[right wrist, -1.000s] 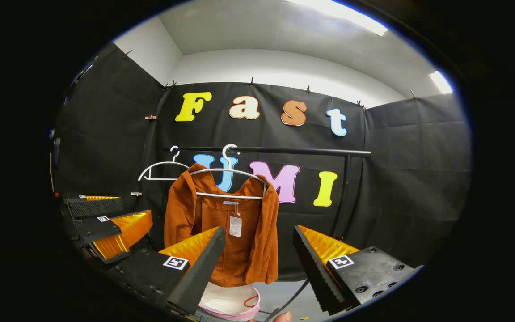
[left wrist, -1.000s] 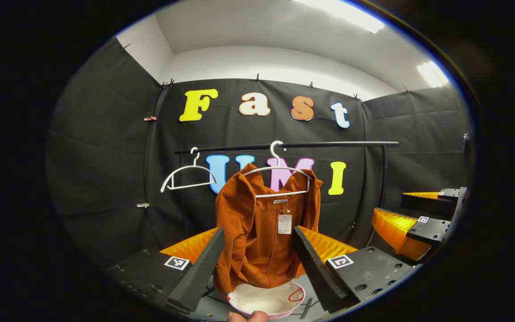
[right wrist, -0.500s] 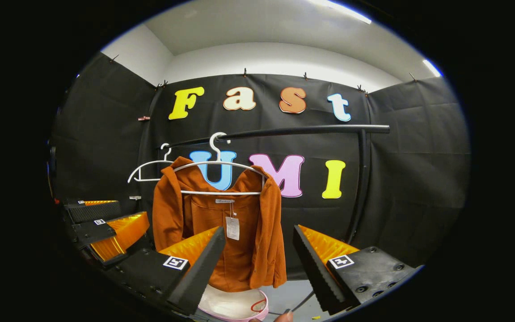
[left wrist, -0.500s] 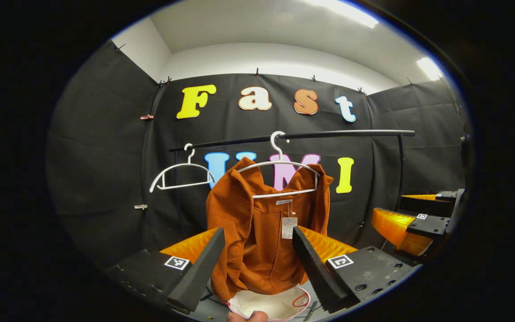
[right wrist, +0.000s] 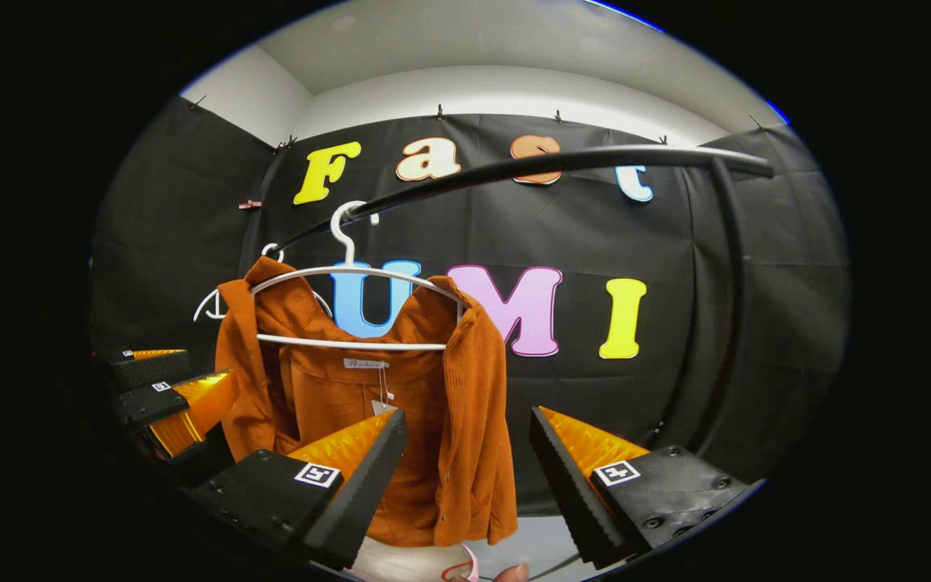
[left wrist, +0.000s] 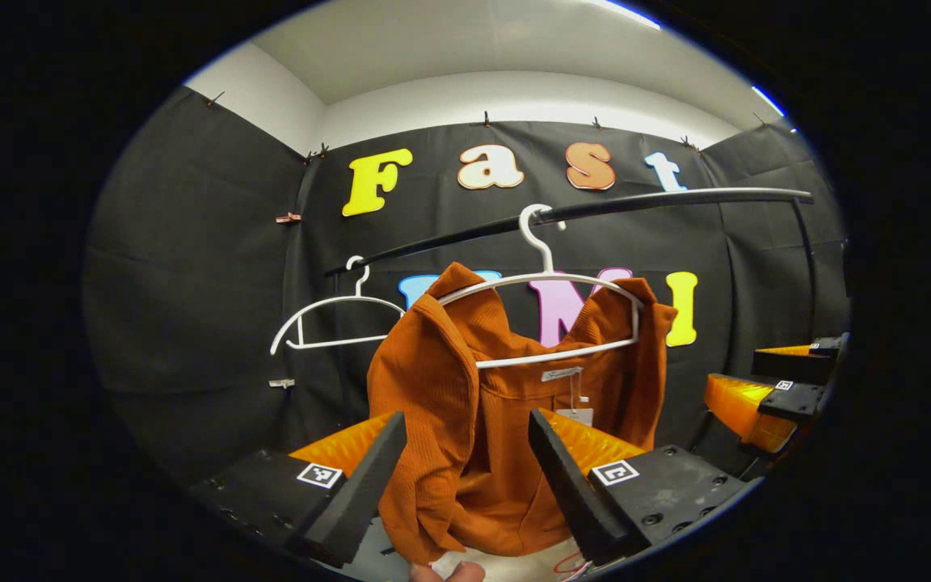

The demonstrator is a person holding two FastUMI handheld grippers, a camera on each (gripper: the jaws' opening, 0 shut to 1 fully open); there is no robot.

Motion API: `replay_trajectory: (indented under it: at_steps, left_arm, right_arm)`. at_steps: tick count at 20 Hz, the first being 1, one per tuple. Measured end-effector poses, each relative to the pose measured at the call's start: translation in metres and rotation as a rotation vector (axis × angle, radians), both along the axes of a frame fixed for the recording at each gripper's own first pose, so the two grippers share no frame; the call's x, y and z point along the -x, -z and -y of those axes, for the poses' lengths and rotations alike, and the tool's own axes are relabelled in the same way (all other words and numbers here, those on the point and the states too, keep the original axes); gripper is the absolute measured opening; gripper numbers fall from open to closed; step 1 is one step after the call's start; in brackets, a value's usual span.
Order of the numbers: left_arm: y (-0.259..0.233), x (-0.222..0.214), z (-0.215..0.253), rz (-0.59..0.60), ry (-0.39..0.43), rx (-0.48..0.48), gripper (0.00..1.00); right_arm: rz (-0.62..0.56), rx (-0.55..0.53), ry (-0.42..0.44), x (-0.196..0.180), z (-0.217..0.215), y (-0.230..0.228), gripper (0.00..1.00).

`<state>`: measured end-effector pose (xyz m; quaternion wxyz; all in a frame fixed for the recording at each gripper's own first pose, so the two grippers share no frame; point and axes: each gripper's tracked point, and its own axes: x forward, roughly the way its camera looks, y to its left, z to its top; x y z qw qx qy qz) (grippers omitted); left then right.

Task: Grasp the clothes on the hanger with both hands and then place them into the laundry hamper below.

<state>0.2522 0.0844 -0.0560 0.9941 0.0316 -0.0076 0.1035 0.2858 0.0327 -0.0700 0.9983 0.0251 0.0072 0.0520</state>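
A rust-orange shirt (left wrist: 465, 388) hangs on a white hanger (left wrist: 546, 279) hooked over a black rail (left wrist: 659, 202). My left gripper (left wrist: 465, 485) is open, and the shirt's left shoulder and sleeve show between its fingers, just beyond the tips. In the right gripper view the shirt (right wrist: 473, 404) hangs left of centre, with its right front edge between the fingers of my open right gripper (right wrist: 465, 485). The white, pink-rimmed hamper (left wrist: 514, 566) sits below the shirt, mostly hidden by its hem, and the hamper (right wrist: 401, 559) also peeks out at the bottom of the right gripper view.
An empty white hanger (left wrist: 336, 319) hangs further left on the rail. The rail's upright post (right wrist: 728, 323) stands at the right. The right gripper (left wrist: 781, 396) is off to the shirt's right, the left gripper (right wrist: 166, 396) off to its left. A thumb (left wrist: 445, 572) shows at the bottom.
Both grippers have moved forward and up toward the shirt, which now looms larger. The rail sits higher and nearer, and the hamper has slid to the bottom edge. Both stay open.
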Motion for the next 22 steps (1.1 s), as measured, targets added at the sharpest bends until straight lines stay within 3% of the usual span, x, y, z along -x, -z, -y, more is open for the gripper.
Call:
replay_trajectory:
  at_steps: [10,12,13,15,17,20,22]
  left_arm:
    - [0.011,-0.075,-0.039,-0.005,-0.152,-0.053,0.96]
    - [0.015,-0.083,-0.041,-0.015,-0.146,-0.089,0.95]
    - [0.016,-0.086,-0.044,-0.02,-0.148,-0.101,0.98]
    - [0.019,-0.093,-0.044,-0.034,-0.134,-0.109,0.81]
    - [0.024,-0.097,-0.045,-0.06,-0.13,-0.093,0.51]
    - [0.032,-0.104,-0.055,-0.119,-0.149,-0.061,0.05]
    - [0.033,-0.109,-0.052,-0.126,-0.109,-0.053,0.05]
  right_arm:
    - [-0.064,-0.025,-0.048,-0.128,-0.029,0.048,0.98]
    - [-0.082,-0.04,-0.029,-0.142,-0.025,0.056,0.87]
    - [-0.095,-0.052,-0.015,-0.148,-0.024,0.062,0.69]
    - [-0.128,-0.082,0.012,-0.155,-0.023,0.07,0.41]
    - [-0.158,-0.151,-0.021,-0.159,-0.029,0.072,0.1]
    - [-0.186,-0.199,-0.076,-0.156,-0.037,0.073,0.1]
    - [-0.2,-0.215,-0.097,-0.154,-0.037,0.073,0.14]
